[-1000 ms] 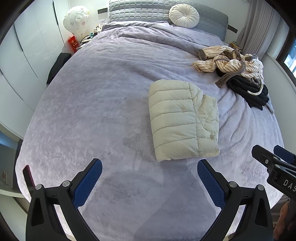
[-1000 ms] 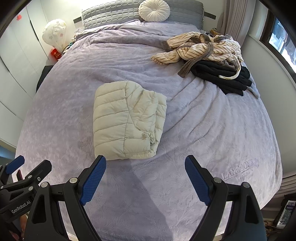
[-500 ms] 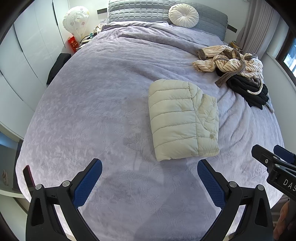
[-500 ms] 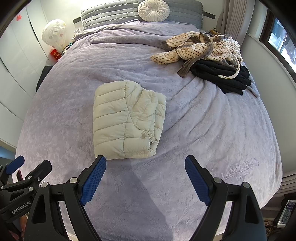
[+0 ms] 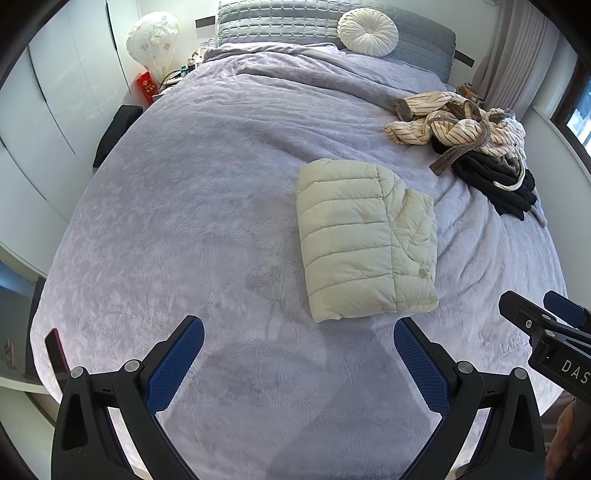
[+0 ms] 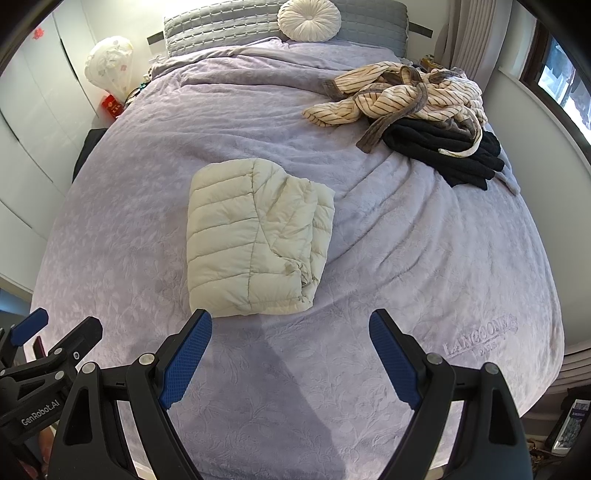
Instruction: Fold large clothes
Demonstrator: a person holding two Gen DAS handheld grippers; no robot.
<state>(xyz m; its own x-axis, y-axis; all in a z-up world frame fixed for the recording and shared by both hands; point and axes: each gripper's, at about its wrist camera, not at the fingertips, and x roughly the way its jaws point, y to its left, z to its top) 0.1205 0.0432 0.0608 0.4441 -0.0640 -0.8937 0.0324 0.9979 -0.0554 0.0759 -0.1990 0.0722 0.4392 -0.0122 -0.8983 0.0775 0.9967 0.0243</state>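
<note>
A cream quilted puffer jacket lies folded into a compact rectangle on the lavender bedspread, right of centre in the left wrist view and left of centre in the right wrist view. My left gripper hovers above the bed's near end, open, with nothing between its blue pads. My right gripper hangs just short of the jacket's near edge, open and empty too. Each gripper's side shows in the other's view, the right gripper and the left gripper.
A striped cream robe lies crumpled over a dark garment at the far right of the bed. A round white cushion leans on the grey headboard. White wardrobes line the left wall.
</note>
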